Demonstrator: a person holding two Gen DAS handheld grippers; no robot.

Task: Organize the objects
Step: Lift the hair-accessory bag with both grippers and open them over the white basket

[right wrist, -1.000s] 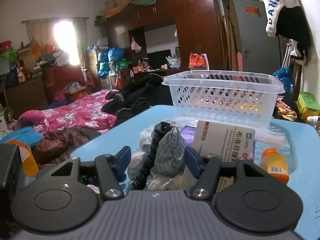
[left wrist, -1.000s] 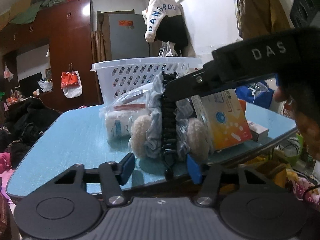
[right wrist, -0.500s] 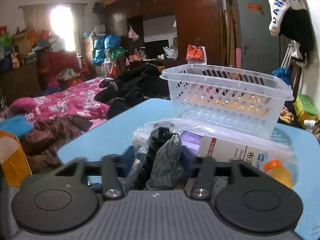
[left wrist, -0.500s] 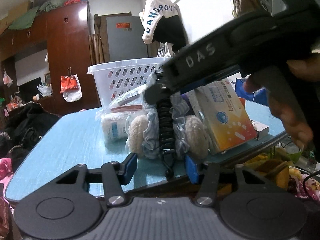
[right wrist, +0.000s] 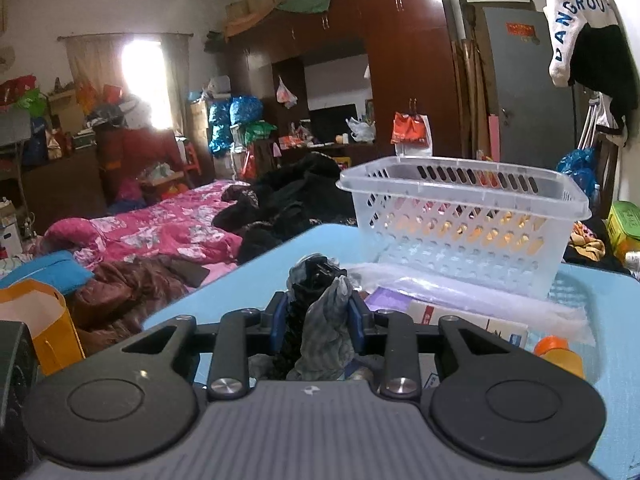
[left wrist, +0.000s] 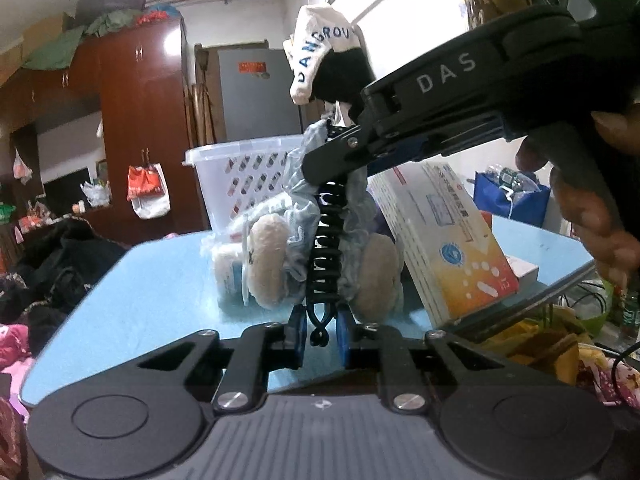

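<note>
The black hair claw clip with grey-blue ruffled fabric and two beige fluffy pompoms (left wrist: 324,248) stands upright near the front edge of the blue bench (left wrist: 160,288). Its lower tip sits between the blue pads of the left claw (left wrist: 322,336), whose jaws have just been closing and now stand narrow, clenched on that tip. The right claw (right wrist: 318,320) reaches in from the other side; in the left view its black arm marked DAS crosses the clip's top. Its jaws have just been closing too, and in its own view the pads press on the dark coil and grey cloth of the clip's upper end. A hand (left wrist: 592,200) grips the right tool's handle at the right edge of the left view.

Just behind the clip, touching it on one side, lies a clear plastic packet with a white roll (left wrist: 230,264). On the other side a white and orange medicine box (left wrist: 448,240) leans tilted, close against the pompom. An orange-capped bottle (right wrist: 558,354) lies beside the box in the right view.

Further back on the bench stands a white slotted plastic basket (right wrist: 464,208). Through its open top and slots nothing inside can be made out.

Beyond the bench are a bed with a pink floral cover (right wrist: 160,224) and a dark red wardrobe (right wrist: 400,60).
</note>
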